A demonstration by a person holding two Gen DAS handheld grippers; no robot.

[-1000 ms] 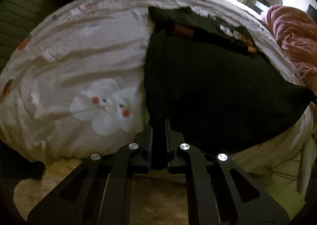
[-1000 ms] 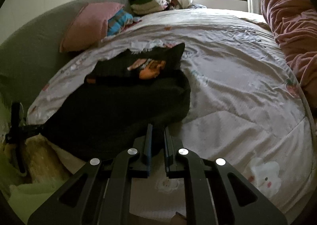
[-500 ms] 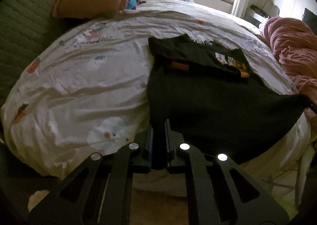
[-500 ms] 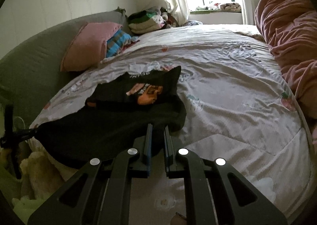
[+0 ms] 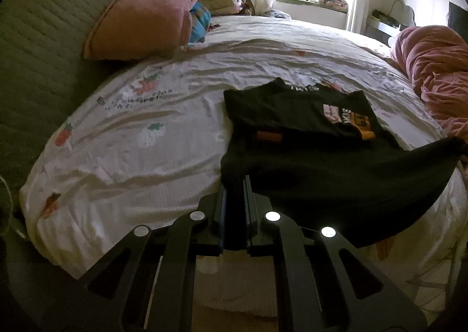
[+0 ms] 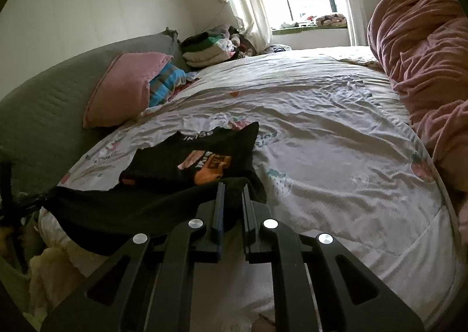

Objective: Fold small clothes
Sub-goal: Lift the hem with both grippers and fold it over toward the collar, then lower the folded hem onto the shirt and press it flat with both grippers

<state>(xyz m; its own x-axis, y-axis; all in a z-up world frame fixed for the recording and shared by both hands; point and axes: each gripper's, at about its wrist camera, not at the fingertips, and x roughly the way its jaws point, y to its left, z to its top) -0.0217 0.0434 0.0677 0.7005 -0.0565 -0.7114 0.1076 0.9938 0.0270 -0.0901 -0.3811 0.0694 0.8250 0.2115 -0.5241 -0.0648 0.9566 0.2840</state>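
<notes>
A small black T-shirt [image 5: 327, 174] with an orange and pink print lies on the bed, its far part folded over. My left gripper [image 5: 236, 183] is shut on the shirt's near left hem corner. My right gripper [image 6: 234, 190] is shut on the near right hem corner of the same shirt [image 6: 187, 165]. The hem hangs stretched between the two grippers, lifted off the sheet. The far right corner of the hem and the right gripper show at the right edge of the left wrist view.
The bed has a white printed sheet [image 5: 140, 133] and a green padded headboard [image 5: 38, 48]. A pink pillow [image 5: 143, 22] and folded clothes [image 6: 207, 51] lie at the back. A pink duvet [image 6: 421, 63] is heaped on the right.
Both grippers have risen and tilted up with the hem held, lifting the shirt's near edge off the bed. More of the room and window is in view now.
</notes>
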